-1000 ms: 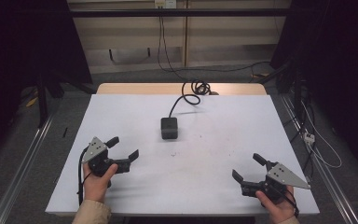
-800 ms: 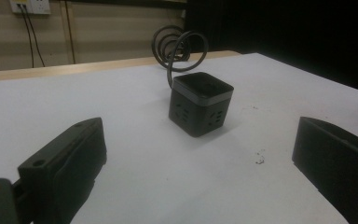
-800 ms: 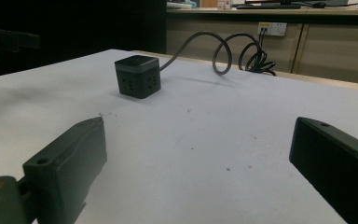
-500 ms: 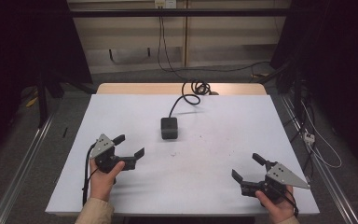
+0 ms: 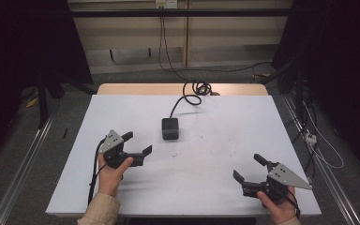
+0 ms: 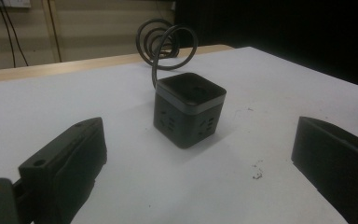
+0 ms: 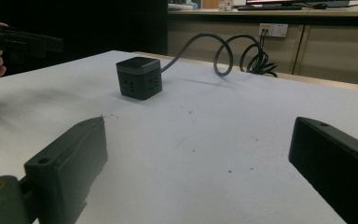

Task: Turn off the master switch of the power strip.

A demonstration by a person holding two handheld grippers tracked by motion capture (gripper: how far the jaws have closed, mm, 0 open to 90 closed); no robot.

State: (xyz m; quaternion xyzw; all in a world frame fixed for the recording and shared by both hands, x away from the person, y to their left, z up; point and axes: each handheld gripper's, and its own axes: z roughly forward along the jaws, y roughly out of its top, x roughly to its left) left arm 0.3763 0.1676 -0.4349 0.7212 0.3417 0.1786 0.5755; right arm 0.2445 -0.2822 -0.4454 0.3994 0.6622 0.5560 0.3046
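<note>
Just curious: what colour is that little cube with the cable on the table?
The cube is dark grey to black, seen best in the left gripper view.

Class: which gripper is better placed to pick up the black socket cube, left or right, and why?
Left. The left gripper is open, close to the socket cube and aimed at it; the right gripper sits farther off near the table's front edge.

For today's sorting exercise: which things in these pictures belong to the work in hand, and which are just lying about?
In the job:
- black socket cube with its coiled cable
- left gripper, jaws open, pointed at the cube
- right gripper, jaws open

Lying about:
- white table
- wall sockets
- floor cables
</note>
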